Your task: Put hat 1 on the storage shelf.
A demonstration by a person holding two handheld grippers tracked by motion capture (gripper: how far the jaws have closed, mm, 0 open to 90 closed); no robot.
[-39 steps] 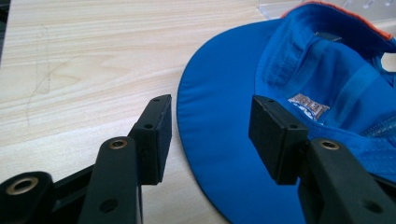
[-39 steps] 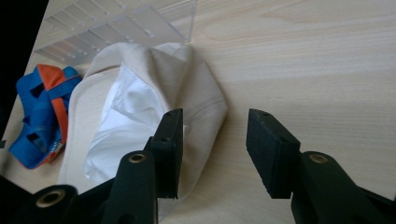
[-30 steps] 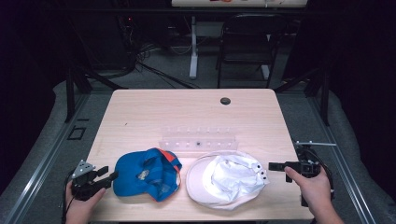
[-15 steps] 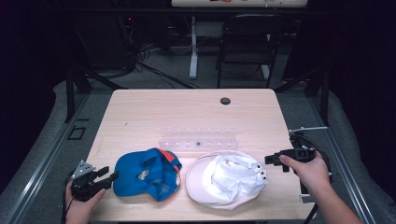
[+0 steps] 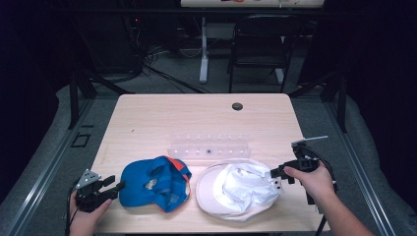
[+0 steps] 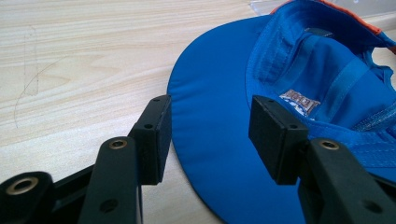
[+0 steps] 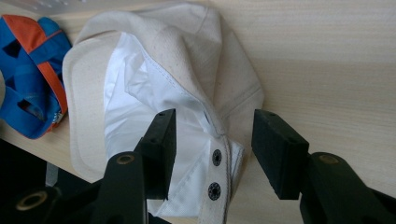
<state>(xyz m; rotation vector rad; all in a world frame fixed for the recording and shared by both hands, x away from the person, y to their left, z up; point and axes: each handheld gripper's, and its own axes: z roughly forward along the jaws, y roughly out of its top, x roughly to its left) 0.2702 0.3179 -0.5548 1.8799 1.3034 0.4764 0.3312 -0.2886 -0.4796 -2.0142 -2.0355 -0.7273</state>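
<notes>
Two caps lying upside down along the near edge of the pale wooden desk (image 5: pixel 147 118). On the left, the blue fabric cap with orange trim (image 5: pixel 156 183), brim pointing toward the left tongs (image 5: pixel 112 187). Left tongs parked at the near left corner, jaws spread, nothing pinched; in the left gripper view the rim of the blue brim (image 6: pixel 210 130) reaching in between the jaws without touching either pad, bare wood off to the left. On the right, the cream-white cloth cap (image 5: pixel 241 189), crumpled, its brim close to the near desk edge. Right tongs (image 5: pixel 276 177) at the cap's right side, jaws just been widening, now standing open astride the snap-studded back strap (image 7: pixel 217 172), pads clear of the cloth on both sides. Just beyond both caps, a clear plastic rack (image 5: pixel 209 146) lying crosswise, its near edge close to the caps' far rims. Far half of the desk open, only a small dark round hole (image 5: pixel 237 106) near the back edge. Free wood also on the right, between white cap and desk edge.
</notes>
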